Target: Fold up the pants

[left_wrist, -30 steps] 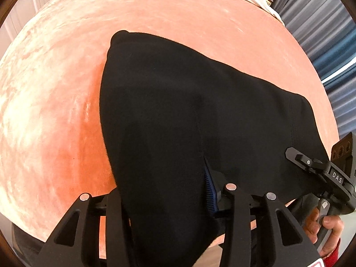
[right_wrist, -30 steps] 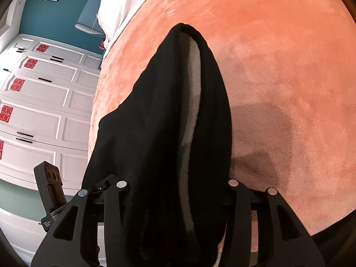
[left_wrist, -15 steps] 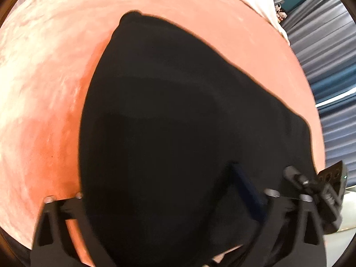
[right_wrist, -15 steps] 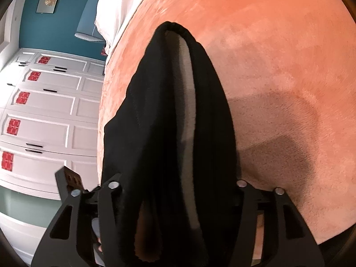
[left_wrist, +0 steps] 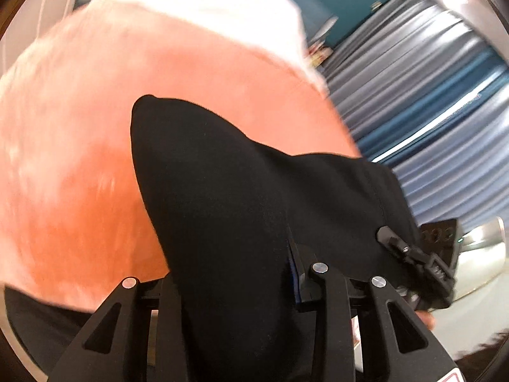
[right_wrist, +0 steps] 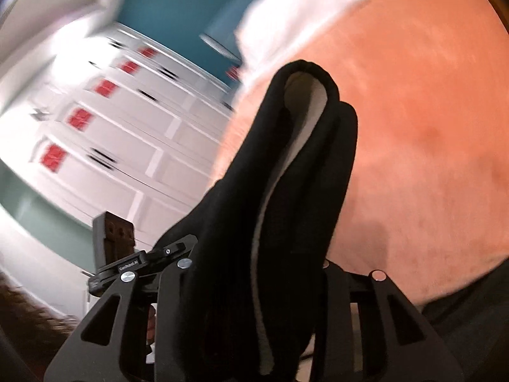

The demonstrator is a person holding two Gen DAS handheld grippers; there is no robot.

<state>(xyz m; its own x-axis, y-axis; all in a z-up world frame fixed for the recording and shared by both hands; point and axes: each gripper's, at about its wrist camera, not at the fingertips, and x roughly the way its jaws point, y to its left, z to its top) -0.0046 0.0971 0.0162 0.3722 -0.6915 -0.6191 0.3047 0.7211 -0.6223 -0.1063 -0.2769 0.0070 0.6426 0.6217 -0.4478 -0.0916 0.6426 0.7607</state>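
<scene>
The black pants (left_wrist: pixel 241 191) hang folded between both grippers, lifted over the orange bedspread (left_wrist: pixel 79 159). My left gripper (left_wrist: pixel 235 289) is shut on one corner of the pants; the cloth drapes over its fingers and hides the tips. My right gripper (right_wrist: pixel 251 273) is shut on the other corner of the pants (right_wrist: pixel 302 165); the grey inner lining shows between the black layers. The right gripper's body (left_wrist: pixel 429 264) appears at the right of the left wrist view, and the left gripper's body (right_wrist: pixel 127 254) at the left of the right wrist view.
A white sheet or pillow (left_wrist: pixel 222 9) lies at the far end of the bed. Grey-blue curtains (left_wrist: pixel 429 102) hang on one side. White wardrobe doors with red stickers (right_wrist: pixel 111 133) stand on the other side. Both views are motion-blurred.
Both grippers have lifted and tilted upward with the pants; more of the room, curtains and wardrobe shows now, and the pants hang higher over the bedspread.
</scene>
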